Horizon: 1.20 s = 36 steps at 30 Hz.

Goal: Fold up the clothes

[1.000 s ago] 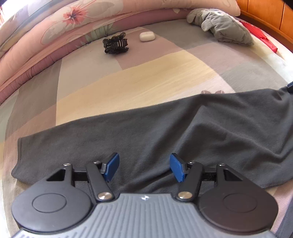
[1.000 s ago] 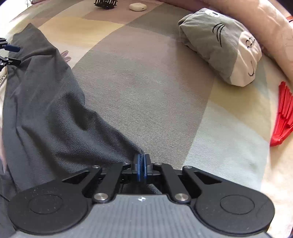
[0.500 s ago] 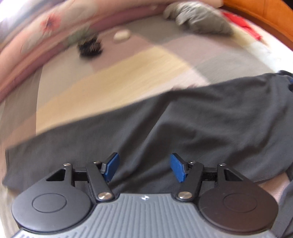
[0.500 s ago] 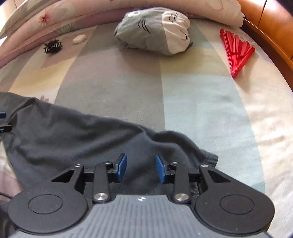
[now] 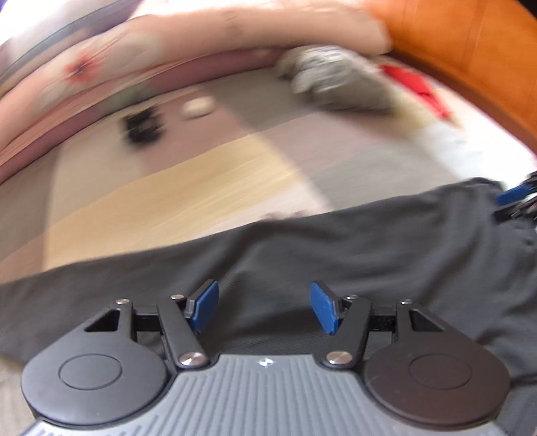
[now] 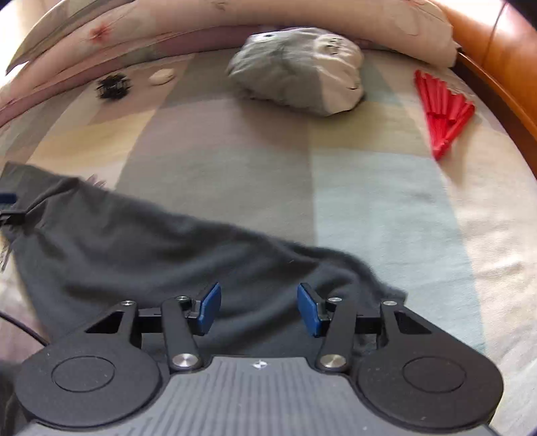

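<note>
- Dark grey garment [image 6: 161, 255] lies spread flat on the bed [image 6: 369, 208], a long strip running 9 to 3 o'clock across the lower half of both views; also seen at [image 5: 335, 255].
- Left gripper [image 5: 265, 310]: blue fingers [image 5: 203, 310] spread wide, nothing between them, hovering just over the garment's near edge.
- Right gripper [image 6: 259, 309]: fingers [image 6: 308, 310] also spread apart, empty, over the cloth near its right end, which is bunched at about 4 o'clock.
- Each gripper's blue tip shows at the edge of the other's view, by the garment's far ends.
- Bedspread is in pastel colour blocks.
- Grey and white plush pillow [image 6: 298, 77] at 12 o'clock in the right view, well apart from the garment.
- Red folding fan [image 6: 443, 107] at 2 o'clock, near the wooden bed frame [image 6: 496, 53].
- Black hair claw [image 6: 112, 86] and small white case [image 6: 161, 76] side by side at 10–11 o'clock, by the rolled floral quilt [image 6: 134, 30].
- Left view is motion-blurred; far details are soft.
</note>
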{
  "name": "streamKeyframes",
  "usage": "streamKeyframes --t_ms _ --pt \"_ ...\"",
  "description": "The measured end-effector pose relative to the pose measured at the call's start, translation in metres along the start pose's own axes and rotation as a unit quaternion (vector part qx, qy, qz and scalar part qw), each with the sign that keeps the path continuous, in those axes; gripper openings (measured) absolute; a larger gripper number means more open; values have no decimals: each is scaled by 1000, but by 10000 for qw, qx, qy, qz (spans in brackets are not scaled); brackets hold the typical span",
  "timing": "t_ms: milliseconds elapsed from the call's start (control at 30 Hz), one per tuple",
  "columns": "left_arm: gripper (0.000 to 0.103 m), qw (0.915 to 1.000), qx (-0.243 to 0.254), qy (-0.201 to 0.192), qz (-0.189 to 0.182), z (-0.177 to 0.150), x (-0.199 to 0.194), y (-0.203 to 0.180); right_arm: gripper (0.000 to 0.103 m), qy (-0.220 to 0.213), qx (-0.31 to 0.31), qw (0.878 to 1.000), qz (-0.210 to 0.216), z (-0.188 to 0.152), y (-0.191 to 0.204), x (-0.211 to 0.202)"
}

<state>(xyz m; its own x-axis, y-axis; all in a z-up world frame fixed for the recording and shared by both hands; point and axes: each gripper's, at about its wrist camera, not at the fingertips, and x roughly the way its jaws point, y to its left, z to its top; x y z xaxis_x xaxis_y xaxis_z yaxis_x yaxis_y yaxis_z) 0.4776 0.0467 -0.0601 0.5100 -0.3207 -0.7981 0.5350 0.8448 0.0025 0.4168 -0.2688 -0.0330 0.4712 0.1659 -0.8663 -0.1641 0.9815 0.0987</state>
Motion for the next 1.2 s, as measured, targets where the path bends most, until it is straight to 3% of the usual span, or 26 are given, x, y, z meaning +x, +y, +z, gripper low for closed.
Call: streamKeyframes --t_ms 167,233,333,500,600,667,767,900,967,1033,1133,1200 --pt "63 9936 817 -2 -778 -11 26 -57 56 308 -149 9988 358 -35 37 9" --pt "66 9924 1102 221 -493 -16 47 -63 59 246 -215 9990 297 -41 41 13" --pt "71 9974 649 250 -185 -12 58 -40 66 174 -218 9992 296 -42 42 16" --pt "64 9996 -51 284 -29 -5 42 -7 66 236 -119 9993 256 -43 35 15" --pt "65 9997 4 260 -8 -11 17 -6 66 253 -466 9985 116 -45 48 8" --pt "65 9995 105 302 65 -20 2 -9 66 242 -718 9966 313 -50 60 -3" --pt "65 9989 15 403 256 -39 -22 -11 67 405 -1227 9862 1033 -61 90 -15" --pt "65 9953 -428 615 607 -72 -52 -3 67 617 -1892 9599 1972 -75 131 -30" --pt "65 9920 -729 717 734 -88 -62 6 67 732 -2368 9441 2173 -85 158 -27" --pt "65 9882 -959 774 911 -101 -68 15 67 728 -2708 9361 2126 -91 182 -18" --pt "65 9808 -1302 858 1174 -120 -78 29 68 722 -2881 9365 1867 -93 202 0" --pt "65 9759 -1481 867 1345 -128 -82 39 69 638 -2839 9358 1989 -88 204 -3"
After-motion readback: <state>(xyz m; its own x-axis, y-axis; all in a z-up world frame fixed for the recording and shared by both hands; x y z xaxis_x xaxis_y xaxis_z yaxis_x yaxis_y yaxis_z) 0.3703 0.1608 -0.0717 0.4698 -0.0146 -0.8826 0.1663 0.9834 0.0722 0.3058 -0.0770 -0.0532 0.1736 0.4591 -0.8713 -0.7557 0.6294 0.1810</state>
